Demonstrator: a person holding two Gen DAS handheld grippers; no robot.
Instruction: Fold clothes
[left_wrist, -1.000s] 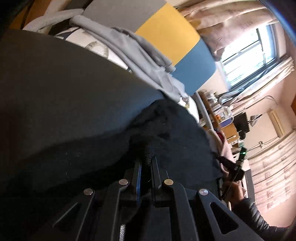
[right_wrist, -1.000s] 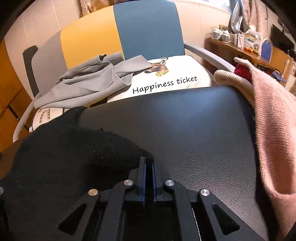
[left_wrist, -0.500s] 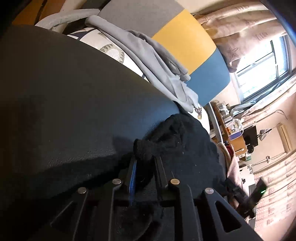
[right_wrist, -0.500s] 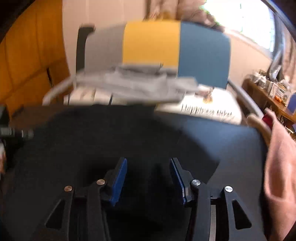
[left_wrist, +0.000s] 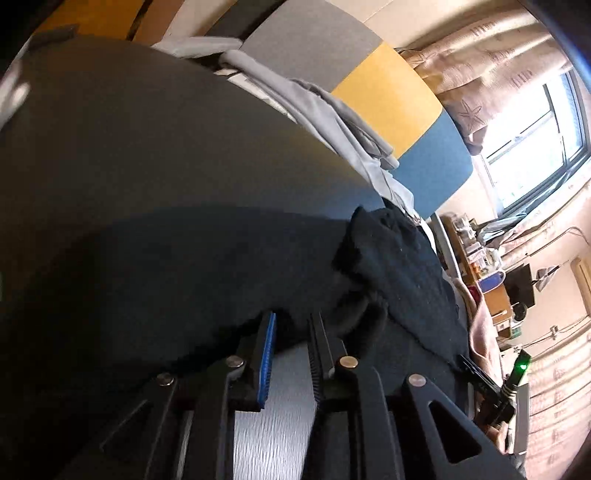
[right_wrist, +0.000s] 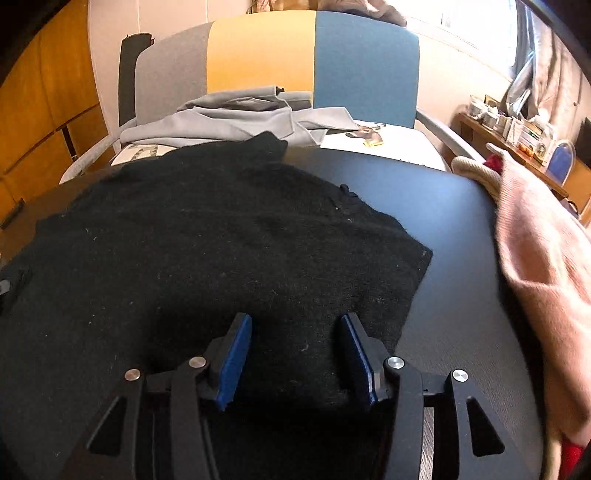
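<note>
A black knit garment (right_wrist: 207, 236) lies spread flat on the dark table (right_wrist: 436, 206). My right gripper (right_wrist: 295, 343) is open and empty, its blue pads just above the garment's near edge. In the left wrist view the same black garment (left_wrist: 399, 266) lies bunched at the right. My left gripper (left_wrist: 291, 332) is open with a narrow gap between the fingers, at the garment's edge, a fold of black cloth lying against the right finger (left_wrist: 321, 343). Nothing is clamped between them.
A pink knit sweater (right_wrist: 539, 266) lies on the table's right side. Behind the table stands a grey, yellow and blue chair (right_wrist: 273, 62) with a grey garment (right_wrist: 229, 118) and a white printed cushion (right_wrist: 391, 144). A cluttered shelf (right_wrist: 517, 129) is at the far right.
Both grippers were shut on the black garment and have opened, letting it go. The garment now lies spread flat over the table. The right gripper drew back toward the near edge.
</note>
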